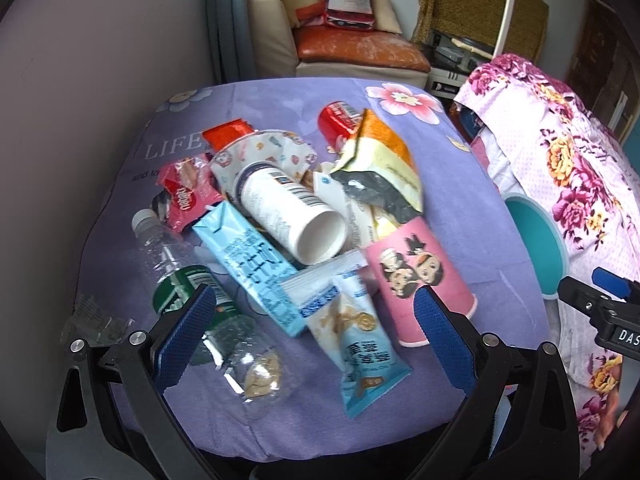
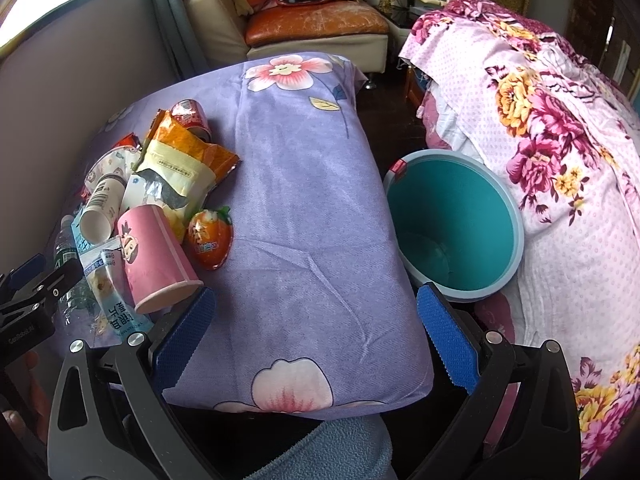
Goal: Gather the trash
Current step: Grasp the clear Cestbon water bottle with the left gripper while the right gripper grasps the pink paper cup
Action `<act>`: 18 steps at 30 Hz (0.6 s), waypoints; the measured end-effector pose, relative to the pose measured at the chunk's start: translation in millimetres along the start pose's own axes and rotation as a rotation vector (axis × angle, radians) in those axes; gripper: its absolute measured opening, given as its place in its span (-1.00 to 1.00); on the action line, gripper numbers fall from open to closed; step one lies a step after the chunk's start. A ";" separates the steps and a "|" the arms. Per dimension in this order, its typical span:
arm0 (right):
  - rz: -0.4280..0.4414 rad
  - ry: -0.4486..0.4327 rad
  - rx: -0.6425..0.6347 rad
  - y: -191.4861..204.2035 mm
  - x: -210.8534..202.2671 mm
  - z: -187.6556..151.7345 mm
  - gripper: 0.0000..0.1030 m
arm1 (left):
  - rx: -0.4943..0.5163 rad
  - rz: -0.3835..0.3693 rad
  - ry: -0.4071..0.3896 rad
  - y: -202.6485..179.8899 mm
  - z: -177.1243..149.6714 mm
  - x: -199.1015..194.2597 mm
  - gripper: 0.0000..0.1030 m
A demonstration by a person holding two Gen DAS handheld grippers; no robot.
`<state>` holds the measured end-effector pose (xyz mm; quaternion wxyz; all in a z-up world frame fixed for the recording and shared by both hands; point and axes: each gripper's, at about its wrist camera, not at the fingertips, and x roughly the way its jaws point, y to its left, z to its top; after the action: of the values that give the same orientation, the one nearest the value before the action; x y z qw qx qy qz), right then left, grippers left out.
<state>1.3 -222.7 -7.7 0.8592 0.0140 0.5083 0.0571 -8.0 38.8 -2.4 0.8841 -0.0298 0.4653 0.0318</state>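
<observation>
purple cloth bears crumpled wrappers; left gripper, right gripper wide, empty.

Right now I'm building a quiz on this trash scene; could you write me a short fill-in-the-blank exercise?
1. The pink paper cup lies on its ____.
2. The inside of the bin is coloured ____.
3. Both the left gripper and the right gripper have their jaws ____.
4. The cloth under the trash is mostly ____.

Missing words: side; teal; open; purple.
</observation>
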 end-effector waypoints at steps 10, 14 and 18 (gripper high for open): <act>0.171 0.094 -0.093 46.4 18.2 21.3 0.88 | -0.187 0.014 0.091 71.5 -9.6 19.0 0.92; 0.194 0.115 -0.165 73.2 27.2 25.6 0.58 | -0.219 0.005 0.135 83.3 -18.0 32.2 0.92; 0.239 0.165 -0.193 91.1 39.9 31.0 0.20 | -0.243 -0.005 0.150 91.6 -19.5 40.7 0.92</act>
<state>39.9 -126.8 -20.1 0.7991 -0.0130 0.5638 0.2081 -8.8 129.6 -49.2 0.8368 -0.1400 0.5228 0.0832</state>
